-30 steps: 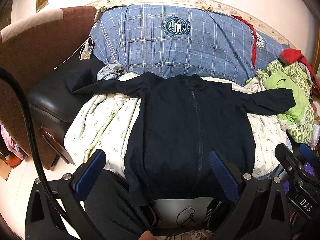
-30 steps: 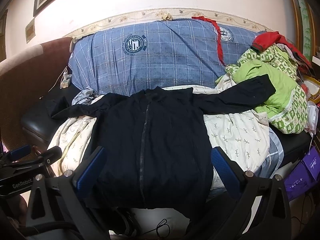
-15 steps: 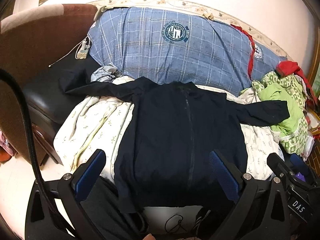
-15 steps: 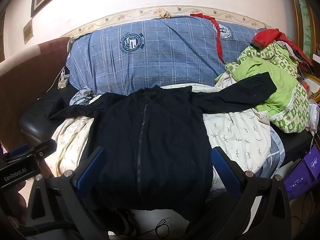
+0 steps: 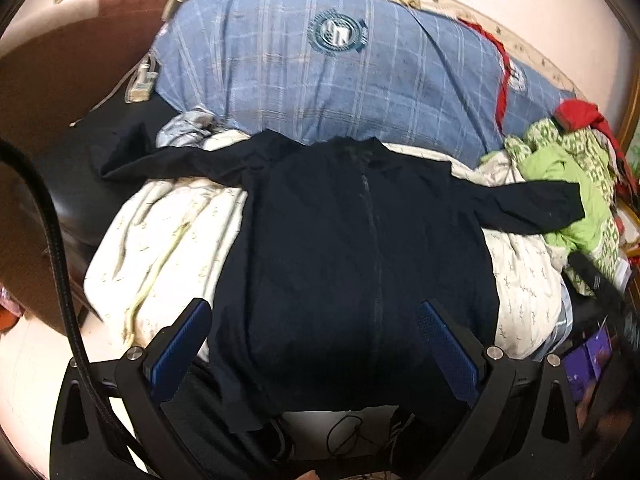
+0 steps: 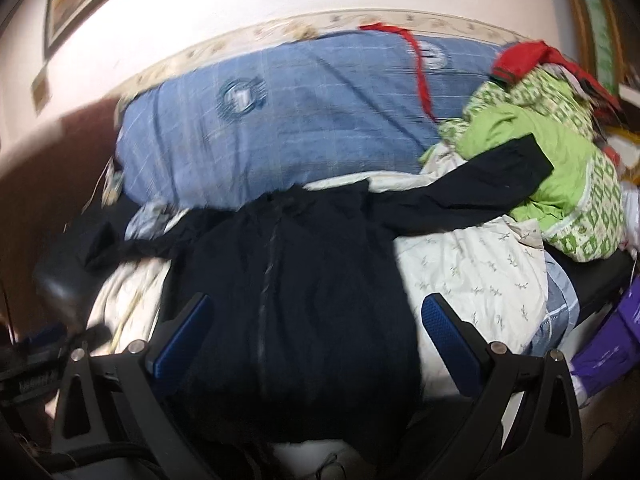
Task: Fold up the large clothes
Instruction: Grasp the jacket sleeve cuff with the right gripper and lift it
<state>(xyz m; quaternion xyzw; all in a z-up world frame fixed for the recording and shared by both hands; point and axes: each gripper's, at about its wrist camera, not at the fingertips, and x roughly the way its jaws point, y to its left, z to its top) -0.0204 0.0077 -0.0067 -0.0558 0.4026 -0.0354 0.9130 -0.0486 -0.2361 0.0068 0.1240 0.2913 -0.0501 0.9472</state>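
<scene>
Jacket (image 5: 352,248) — dark, zip-front, spread face up on the pale printed sheet (image 5: 168,240), collar toward the blue plaid cushion (image 5: 320,80), hem hanging over the near edge. Left gripper (image 5: 312,340) and right gripper (image 6: 316,332) hover above the hem, jaws spread, holding nothing. Fabric looks thin, limp, probably slick — best pinched at a sleeve cuff (image 5: 560,204) or shoulder seam.

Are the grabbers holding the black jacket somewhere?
No. The left gripper and right gripper are both open and empty; the black jacket lies spread out.
</scene>
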